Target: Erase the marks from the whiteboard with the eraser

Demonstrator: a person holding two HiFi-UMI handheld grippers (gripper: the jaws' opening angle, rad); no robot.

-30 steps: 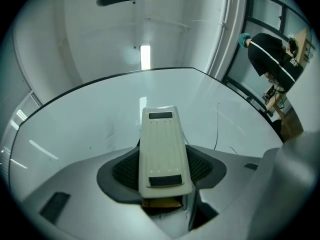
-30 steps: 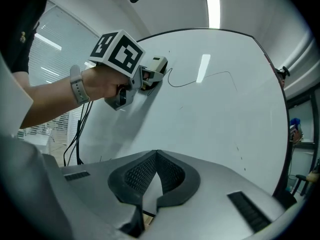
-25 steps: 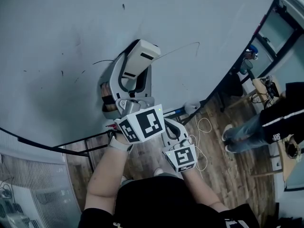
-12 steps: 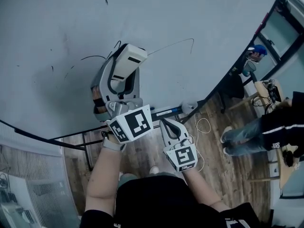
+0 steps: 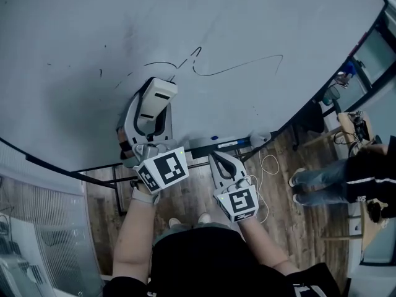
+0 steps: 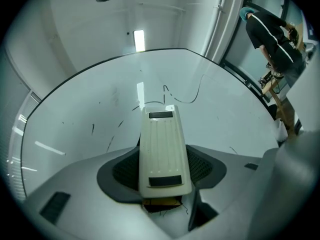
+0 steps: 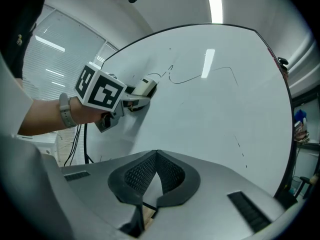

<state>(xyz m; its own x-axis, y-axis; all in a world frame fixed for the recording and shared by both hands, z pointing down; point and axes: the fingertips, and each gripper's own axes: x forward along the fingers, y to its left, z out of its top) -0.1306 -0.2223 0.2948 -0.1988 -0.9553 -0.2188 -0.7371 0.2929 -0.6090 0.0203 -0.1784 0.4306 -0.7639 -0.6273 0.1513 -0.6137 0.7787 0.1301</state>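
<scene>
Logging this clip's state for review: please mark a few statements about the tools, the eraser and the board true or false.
The left tool is shut on the eraser. True.
The right tool holds a marker. False: its jaws are together with nothing between them.
The whiteboard is clean. False: a long curved line and small strokes are on it.
In the head view, the long curved line lies right of the eraser. True.

The eraser [image 6: 164,149] hides its underside; the whiteboard [image 5: 266,23] is cut off above
</scene>
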